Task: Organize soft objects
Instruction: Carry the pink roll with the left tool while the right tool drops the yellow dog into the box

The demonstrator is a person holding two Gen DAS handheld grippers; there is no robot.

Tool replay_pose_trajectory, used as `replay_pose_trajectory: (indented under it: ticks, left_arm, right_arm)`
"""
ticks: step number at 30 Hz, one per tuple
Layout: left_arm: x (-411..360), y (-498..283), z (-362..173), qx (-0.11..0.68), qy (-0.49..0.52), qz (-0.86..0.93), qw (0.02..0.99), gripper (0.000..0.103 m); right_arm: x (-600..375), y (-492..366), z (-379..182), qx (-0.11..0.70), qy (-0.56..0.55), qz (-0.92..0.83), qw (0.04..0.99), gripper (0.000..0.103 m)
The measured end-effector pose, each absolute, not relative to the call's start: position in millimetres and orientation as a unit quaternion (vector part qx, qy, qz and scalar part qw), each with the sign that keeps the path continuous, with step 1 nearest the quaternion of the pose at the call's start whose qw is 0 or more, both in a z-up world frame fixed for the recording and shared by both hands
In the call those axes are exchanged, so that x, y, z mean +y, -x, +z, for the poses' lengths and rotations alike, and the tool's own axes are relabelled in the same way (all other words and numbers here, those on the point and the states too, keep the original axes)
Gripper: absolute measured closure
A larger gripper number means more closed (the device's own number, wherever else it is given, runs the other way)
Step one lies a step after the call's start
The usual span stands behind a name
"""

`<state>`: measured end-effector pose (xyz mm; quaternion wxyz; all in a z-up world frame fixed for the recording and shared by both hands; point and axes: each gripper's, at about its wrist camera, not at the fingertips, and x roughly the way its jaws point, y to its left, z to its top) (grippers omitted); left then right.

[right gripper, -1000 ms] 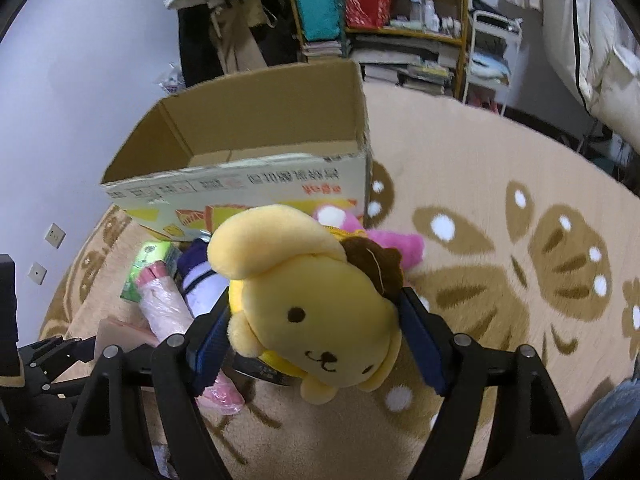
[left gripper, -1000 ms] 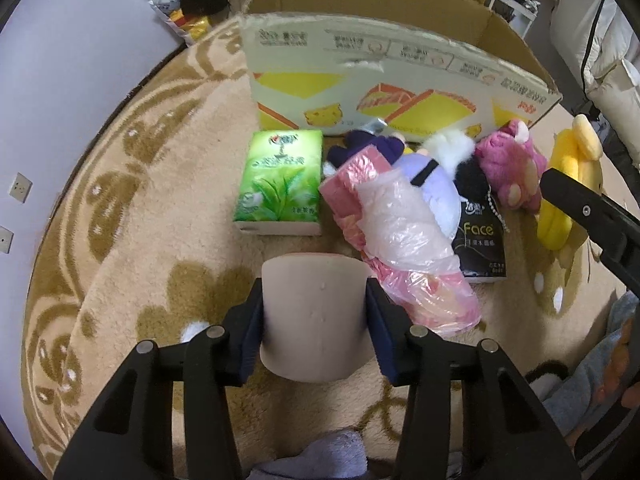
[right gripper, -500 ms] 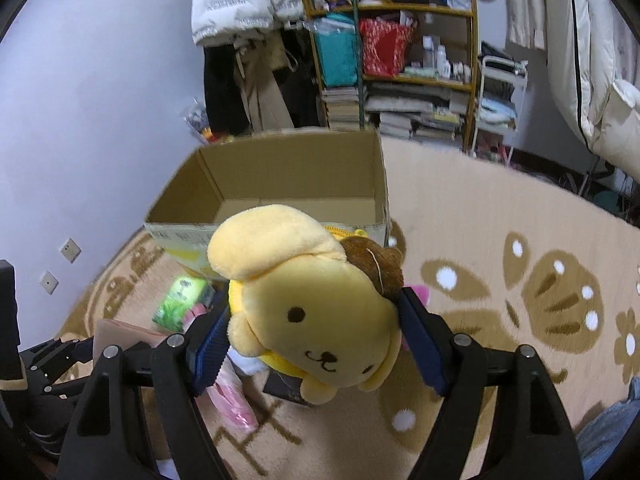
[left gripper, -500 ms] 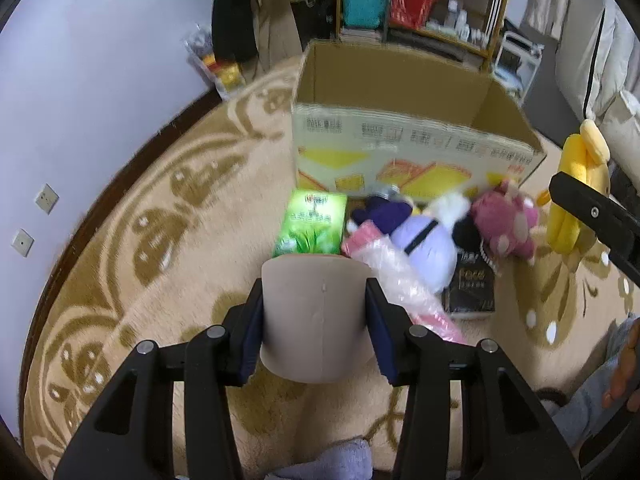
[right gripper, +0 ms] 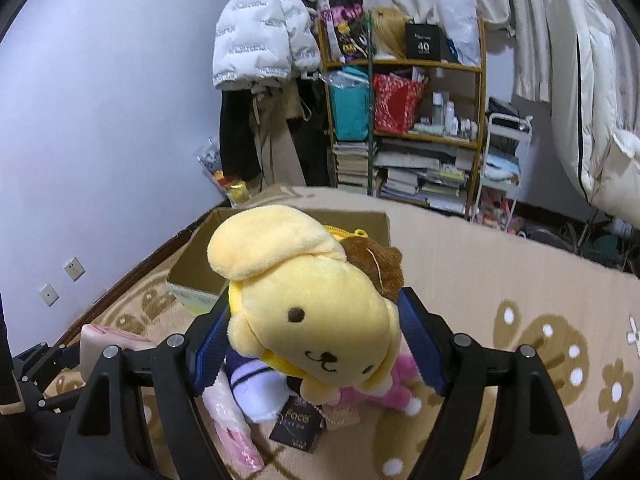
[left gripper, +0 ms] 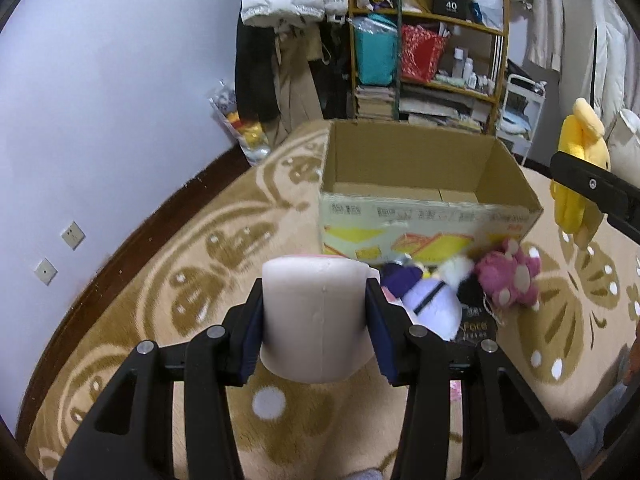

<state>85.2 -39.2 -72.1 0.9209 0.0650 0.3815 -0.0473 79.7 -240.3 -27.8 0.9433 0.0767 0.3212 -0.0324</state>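
Below, a beige rug with brown flower patterns (left gripper: 168, 264) was spread, and on it an open brown cardboard box (left gripper: 412, 184) was set. A yellow plush dog with a brown beret (right gripper: 316, 316) was clamped in the right hand-held gripper (right gripper: 312, 352), above the rug. A pale pink soft cylinder (left gripper: 314, 320) was pinched in the left hand-held gripper (left gripper: 314, 332), before the box.

A pale pink foam block (left gripper: 314, 322) and a yellow plush dog (right gripper: 316, 312) are each held above the rug.

Right tool (right gripper: 314, 344) clamping yellow plush dog (right gripper: 312, 312) — above carpet (right gripper: 500, 280)
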Motion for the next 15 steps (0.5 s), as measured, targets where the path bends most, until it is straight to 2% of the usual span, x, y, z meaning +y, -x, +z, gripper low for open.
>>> replay_pose_trajectory:
  ticks: [15]
  left_arm:
    - [-43,-126,-34,0.328,-0.048,-0.039,0.943,0.058]
  right_arm:
    - [-241,-112,-18,0.299,-0.028,-0.031,0.953,0.020]
